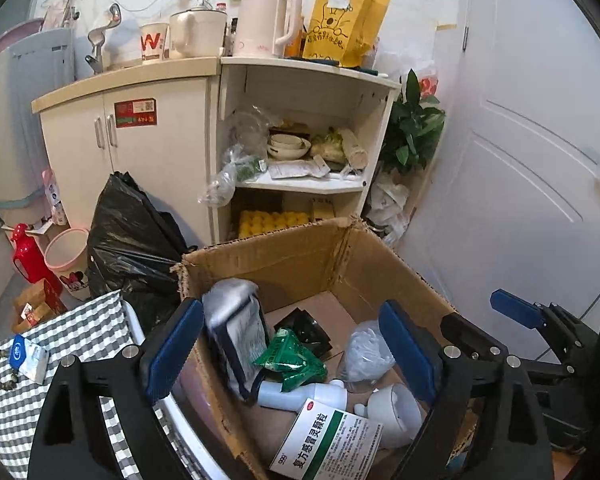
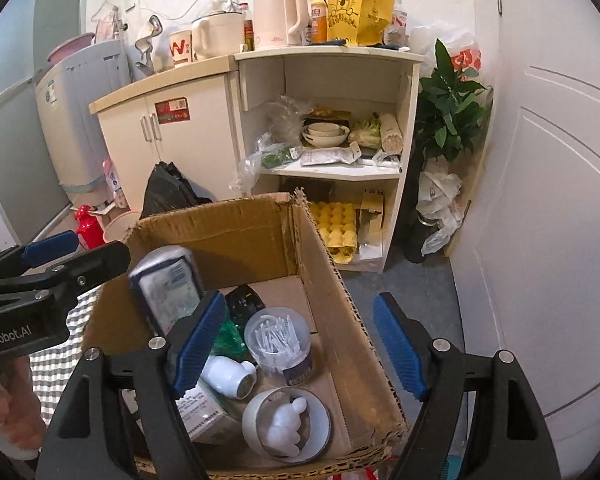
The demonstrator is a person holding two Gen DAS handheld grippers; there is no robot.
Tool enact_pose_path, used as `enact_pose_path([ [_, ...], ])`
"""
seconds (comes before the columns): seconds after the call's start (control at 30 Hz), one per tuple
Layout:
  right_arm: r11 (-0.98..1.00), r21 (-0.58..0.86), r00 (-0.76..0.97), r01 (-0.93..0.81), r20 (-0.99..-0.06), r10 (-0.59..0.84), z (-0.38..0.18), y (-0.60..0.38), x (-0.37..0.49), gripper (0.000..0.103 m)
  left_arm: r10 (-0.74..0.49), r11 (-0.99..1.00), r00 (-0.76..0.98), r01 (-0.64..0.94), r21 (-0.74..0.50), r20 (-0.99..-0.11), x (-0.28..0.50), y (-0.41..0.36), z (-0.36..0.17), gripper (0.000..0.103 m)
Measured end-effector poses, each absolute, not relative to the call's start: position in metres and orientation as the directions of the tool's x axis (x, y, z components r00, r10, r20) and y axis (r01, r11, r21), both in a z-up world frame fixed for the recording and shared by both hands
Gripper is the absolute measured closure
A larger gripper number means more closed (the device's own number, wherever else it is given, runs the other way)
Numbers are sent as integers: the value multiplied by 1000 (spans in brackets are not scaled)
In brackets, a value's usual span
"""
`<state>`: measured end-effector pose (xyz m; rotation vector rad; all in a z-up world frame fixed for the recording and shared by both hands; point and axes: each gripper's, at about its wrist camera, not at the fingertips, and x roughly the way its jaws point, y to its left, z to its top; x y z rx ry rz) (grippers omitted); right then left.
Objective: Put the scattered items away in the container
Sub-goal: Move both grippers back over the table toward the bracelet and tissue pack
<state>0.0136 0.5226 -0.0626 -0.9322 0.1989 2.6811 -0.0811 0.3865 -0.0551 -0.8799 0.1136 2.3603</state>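
An open cardboard box (image 1: 284, 264) (image 2: 340, 320) sits on the floor beside a bed with a checked cloth (image 1: 80, 328). Inside it lie a medicine box (image 1: 332, 440), a white bottle (image 2: 228, 374), a green packet (image 1: 292, 360), a jar of cotton swabs (image 2: 278, 340), a round white holder (image 2: 288, 424) and a dark-edged wipes pack (image 1: 240, 336) (image 2: 168, 284). The pack stands against the box's left wall, its top blurred. My left gripper (image 1: 292, 348) hangs open above the box. My right gripper (image 2: 300, 342) is open over it too, gripping nothing. A blue-and-white packet (image 1: 28, 356) and a bead bracelet (image 1: 4, 368) lie on the cloth.
A black rubbish bag (image 1: 132, 240) and a pink bin (image 1: 66, 256) stand left of the box. Behind it are a white cabinet (image 1: 148, 136) and open shelves (image 2: 332, 168) of food and bowls. A potted plant (image 2: 448, 108) and a white door (image 2: 548, 200) are to the right.
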Motion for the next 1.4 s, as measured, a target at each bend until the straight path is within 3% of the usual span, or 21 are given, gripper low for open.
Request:
enact_pose_path([
  [0.43,-962,52,-772,-267,-609,182,-50,488,20,22,433,-867,-677,-493,-71,-595,-69,337,-37,11],
  [1.4,-998,59,-830,32,-554,-60,-27,307,-27,12,141,-989,-816,-136,-51,-561,-65,111,-14,0],
])
